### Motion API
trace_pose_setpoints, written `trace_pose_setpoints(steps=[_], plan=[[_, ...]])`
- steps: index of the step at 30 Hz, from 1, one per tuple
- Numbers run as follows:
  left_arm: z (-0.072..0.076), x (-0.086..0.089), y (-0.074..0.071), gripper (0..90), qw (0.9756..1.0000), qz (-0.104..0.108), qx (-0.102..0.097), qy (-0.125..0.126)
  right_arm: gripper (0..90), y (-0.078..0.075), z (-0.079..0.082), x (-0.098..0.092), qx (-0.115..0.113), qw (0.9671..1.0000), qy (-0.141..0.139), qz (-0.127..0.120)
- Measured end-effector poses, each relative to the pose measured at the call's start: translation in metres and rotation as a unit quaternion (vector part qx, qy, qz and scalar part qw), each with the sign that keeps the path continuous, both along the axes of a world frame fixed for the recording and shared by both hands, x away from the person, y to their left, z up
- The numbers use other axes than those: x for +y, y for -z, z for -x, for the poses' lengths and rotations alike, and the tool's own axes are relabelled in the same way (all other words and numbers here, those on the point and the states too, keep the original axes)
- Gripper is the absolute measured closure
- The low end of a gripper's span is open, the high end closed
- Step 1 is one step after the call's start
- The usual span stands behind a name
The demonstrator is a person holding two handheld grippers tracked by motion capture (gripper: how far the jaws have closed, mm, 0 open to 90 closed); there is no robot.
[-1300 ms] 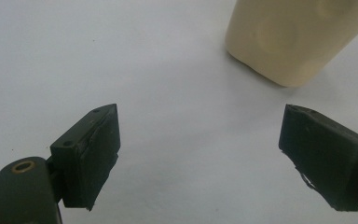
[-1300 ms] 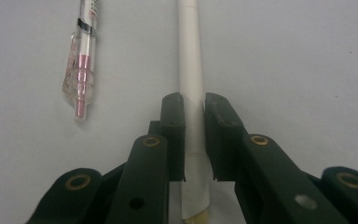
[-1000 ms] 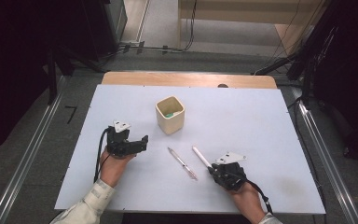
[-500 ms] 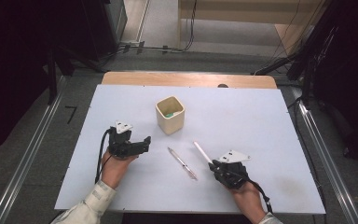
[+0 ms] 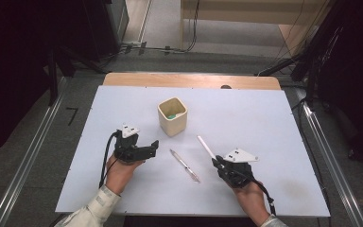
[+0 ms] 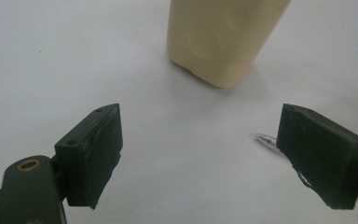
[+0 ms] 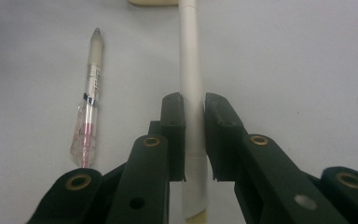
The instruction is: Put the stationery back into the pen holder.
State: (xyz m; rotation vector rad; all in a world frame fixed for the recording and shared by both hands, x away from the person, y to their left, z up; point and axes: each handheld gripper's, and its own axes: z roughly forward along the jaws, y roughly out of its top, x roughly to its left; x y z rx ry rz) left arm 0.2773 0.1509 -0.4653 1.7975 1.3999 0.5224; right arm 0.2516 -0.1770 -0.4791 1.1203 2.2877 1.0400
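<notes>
A white pen [image 7: 190, 70] is clamped between the jaws of my right gripper [image 7: 195, 105], which is shut on its lower part. In the high view that gripper [image 5: 217, 162] is at the front right of the white table, and the white pen [image 5: 206, 147] points from it toward the cream cup [image 5: 172, 116]. A clear pen with pink ink [image 5: 185, 165] lies flat on the table between the two hands. My left gripper [image 5: 151, 149] rests at the front left with its jaws wide open and nothing between them. In its own view, the left gripper [image 6: 200, 121] faces the cup [image 6: 219, 37] and the clear pen's tip [image 6: 265, 138].
The white table top [image 5: 264, 118] has a wooden strip along its far edge [image 5: 189, 80]. Something green lies inside the cup. Metal rails [image 5: 319, 142] run along both sides of the table, with dark equipment and cables beyond.
The right gripper has shifted slightly up the picture with the white pen still in it. The left gripper has stayed where it was.
</notes>
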Motion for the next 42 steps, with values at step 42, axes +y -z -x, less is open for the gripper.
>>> trace_pose_setpoints(steps=[42], plan=[[0.007, -0.026, -0.014, 21.5, 0.9992, 0.003, -0.014, 0.038, 76.6, -0.011, -0.021, 0.04, -0.034, 0.9987, -0.02, -0.033]])
